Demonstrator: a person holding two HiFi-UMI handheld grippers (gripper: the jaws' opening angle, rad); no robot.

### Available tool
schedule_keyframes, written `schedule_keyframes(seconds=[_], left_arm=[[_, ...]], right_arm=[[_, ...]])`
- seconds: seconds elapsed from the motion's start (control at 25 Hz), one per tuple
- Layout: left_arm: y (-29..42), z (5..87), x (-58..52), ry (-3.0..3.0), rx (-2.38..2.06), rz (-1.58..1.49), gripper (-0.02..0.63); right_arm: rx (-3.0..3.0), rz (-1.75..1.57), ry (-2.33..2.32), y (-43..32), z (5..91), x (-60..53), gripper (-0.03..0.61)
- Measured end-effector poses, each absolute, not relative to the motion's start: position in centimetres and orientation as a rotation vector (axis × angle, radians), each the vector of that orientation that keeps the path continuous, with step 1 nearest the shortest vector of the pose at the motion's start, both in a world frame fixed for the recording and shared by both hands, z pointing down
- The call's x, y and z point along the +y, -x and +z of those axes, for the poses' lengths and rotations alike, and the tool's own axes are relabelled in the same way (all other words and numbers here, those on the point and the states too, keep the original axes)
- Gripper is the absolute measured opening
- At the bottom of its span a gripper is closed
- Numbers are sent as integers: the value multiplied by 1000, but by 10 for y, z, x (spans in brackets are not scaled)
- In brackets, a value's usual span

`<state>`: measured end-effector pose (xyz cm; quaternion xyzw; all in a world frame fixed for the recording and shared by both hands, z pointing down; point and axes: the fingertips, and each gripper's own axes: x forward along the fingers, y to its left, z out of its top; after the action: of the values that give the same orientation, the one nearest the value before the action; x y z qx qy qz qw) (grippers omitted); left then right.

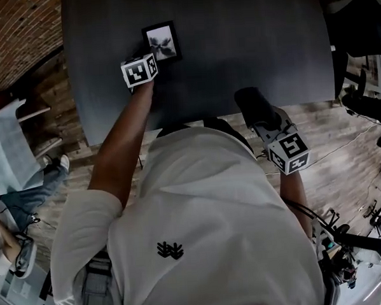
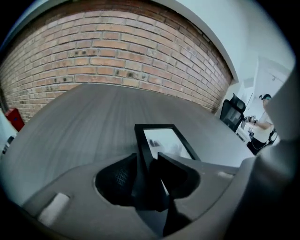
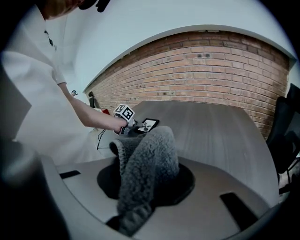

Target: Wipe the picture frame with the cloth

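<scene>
Left gripper is released. Its jaws are spread, and the near end of the picture frame sits between them, the frame's left rail running up through the gap without being clamped. Right gripper is clenched on the cloth, a thick grey fleecy piece that bunches between the jaws and folds over them, hiding the tips.

The frame is small and rectangular with a plain black rim. Its picture is pale grey with a dark, plant-like shape in the middle, and from the left gripper view the glass shines almost white. It lies flat on the dark grey table, in the left part, closer to the left edge than to the middle and set back from the near edge where the person stands.

The cloth hangs over the near edge of the table toward the right side, well apart from the frame. Bare tabletop runs from the frame's right side to the right edge and on toward the far edge. A brick wall stands beyond that far edge.
</scene>
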<state>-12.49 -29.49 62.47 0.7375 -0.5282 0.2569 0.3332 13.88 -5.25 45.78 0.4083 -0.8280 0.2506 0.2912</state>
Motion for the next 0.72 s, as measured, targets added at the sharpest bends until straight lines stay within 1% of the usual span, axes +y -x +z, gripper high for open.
schedule_keyframes(seconds=[0.12, 0.2, 0.28, 0.36, 0.44, 0.72], left_arm=[[115, 627, -295, -1920, -1469, 750, 106], [111, 626, -296, -1899, -1513, 759, 103], [110, 623, -296, -1872, -1513, 688, 100], [108, 622, -295, -1852, -1476, 624, 81], [104, 625, -292, -1847, -1437, 628, 75], [84, 603, -269, -1832, -1369, 545, 74]], right_arm=[[-2229, 667, -1029, -162, 466, -64, 87], [-2245, 665, -986, -172, 471, -70, 87], [-2263, 661, -947, -180, 474, -76, 87], [-2278, 652, -912, -188, 475, -83, 87], [-2291, 639, -878, -195, 477, -91, 87], [-2362, 586, -795, -191, 474, -119, 87]])
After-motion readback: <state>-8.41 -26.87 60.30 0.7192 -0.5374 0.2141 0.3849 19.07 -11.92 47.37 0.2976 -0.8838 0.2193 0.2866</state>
